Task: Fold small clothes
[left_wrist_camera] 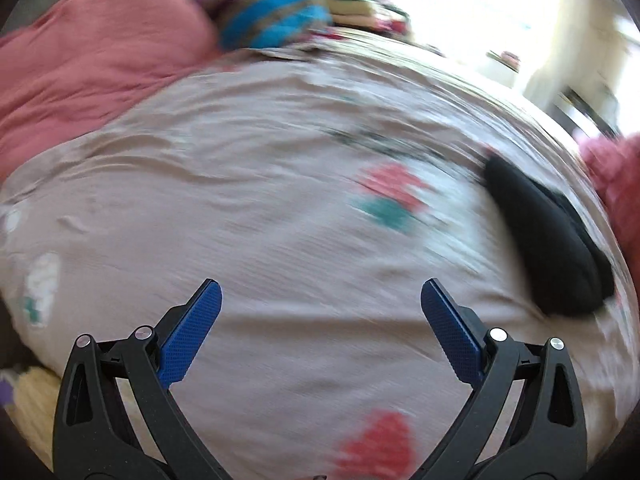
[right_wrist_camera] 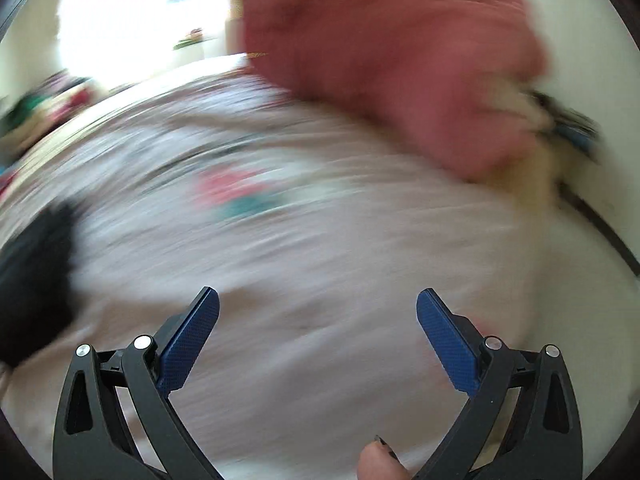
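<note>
Both tongs, left (left_wrist_camera: 321, 292) and right (right_wrist_camera: 318, 300), spread apart, empty; textured blue pads (left_wrist_camera: 192, 332) above wrinkled beige bedsheet (left_wrist_camera: 280, 200).

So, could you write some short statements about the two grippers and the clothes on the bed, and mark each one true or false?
1. The left gripper is open and holds nothing. True.
2. The right gripper is shut on a pink garment. False: it is open and empty; the pink garment lies farther ahead.
3. A black garment lies on the floral bedsheet. True.
4. The black garment is between the left gripper's fingers. False: it lies off to the right of them, apart.
5. A blue striped item is at the far side of the bed in the left wrist view. True.
</note>
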The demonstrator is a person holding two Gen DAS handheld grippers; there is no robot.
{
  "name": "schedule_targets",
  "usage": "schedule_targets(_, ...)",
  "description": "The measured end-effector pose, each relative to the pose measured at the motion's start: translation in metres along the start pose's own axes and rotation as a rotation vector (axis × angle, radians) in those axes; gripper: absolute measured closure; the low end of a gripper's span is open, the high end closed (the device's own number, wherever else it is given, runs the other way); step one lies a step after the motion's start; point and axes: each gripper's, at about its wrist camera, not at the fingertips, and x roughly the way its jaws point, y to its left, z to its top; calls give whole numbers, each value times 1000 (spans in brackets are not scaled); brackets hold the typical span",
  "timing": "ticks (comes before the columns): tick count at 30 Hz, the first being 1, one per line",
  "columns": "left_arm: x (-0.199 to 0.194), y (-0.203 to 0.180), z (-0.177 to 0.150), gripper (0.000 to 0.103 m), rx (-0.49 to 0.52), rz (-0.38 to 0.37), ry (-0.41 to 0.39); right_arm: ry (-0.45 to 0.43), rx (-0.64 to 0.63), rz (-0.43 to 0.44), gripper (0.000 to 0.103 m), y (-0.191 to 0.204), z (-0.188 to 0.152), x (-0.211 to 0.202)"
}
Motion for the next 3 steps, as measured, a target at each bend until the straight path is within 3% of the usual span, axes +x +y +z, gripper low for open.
schedule_targets(3,6,46,21,9,-75,99,-27,-70,100,-289,5,-81,24,24)
